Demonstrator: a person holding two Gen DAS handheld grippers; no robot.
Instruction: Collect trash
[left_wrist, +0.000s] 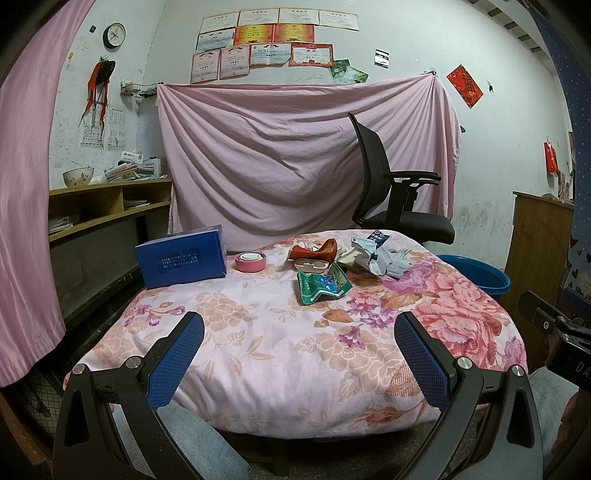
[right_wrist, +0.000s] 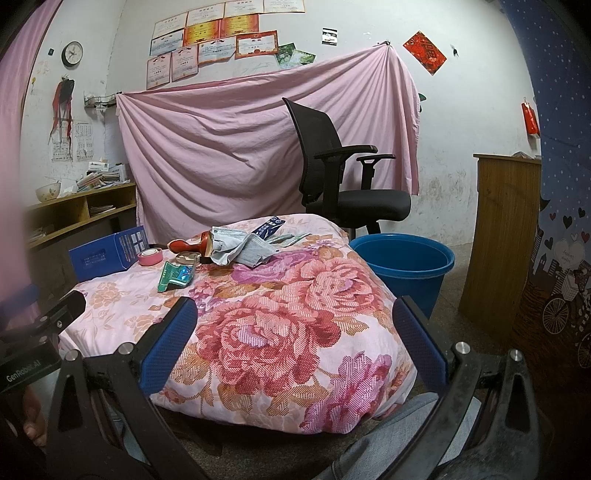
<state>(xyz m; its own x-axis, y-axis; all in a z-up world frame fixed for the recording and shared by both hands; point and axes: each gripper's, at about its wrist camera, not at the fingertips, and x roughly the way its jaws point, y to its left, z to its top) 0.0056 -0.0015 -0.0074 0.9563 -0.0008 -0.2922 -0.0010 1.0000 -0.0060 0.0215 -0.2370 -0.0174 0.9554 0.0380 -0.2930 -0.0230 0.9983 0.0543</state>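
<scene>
Trash lies at the far side of a floral-covered table (left_wrist: 280, 347): a green wrapper (left_wrist: 321, 288) (right_wrist: 176, 277), a red wrapper (left_wrist: 316, 249) (right_wrist: 184, 244), a beige plastic tray (left_wrist: 312, 266), and crumpled grey-white packets (left_wrist: 376, 254) (right_wrist: 243, 247). A blue bucket (right_wrist: 402, 269) (left_wrist: 476, 275) stands on the floor right of the table. My left gripper (left_wrist: 299, 332) is open and empty over the table's near edge. My right gripper (right_wrist: 295, 321) is open and empty over the near right corner.
A blue box (left_wrist: 183, 260) (right_wrist: 107, 253) and a pink tape roll (left_wrist: 250, 261) (right_wrist: 150, 256) sit at the table's far left. A black office chair (right_wrist: 343, 166) stands behind. A wooden shelf (left_wrist: 103, 206) is at left, a wooden cabinet (right_wrist: 498, 236) at right.
</scene>
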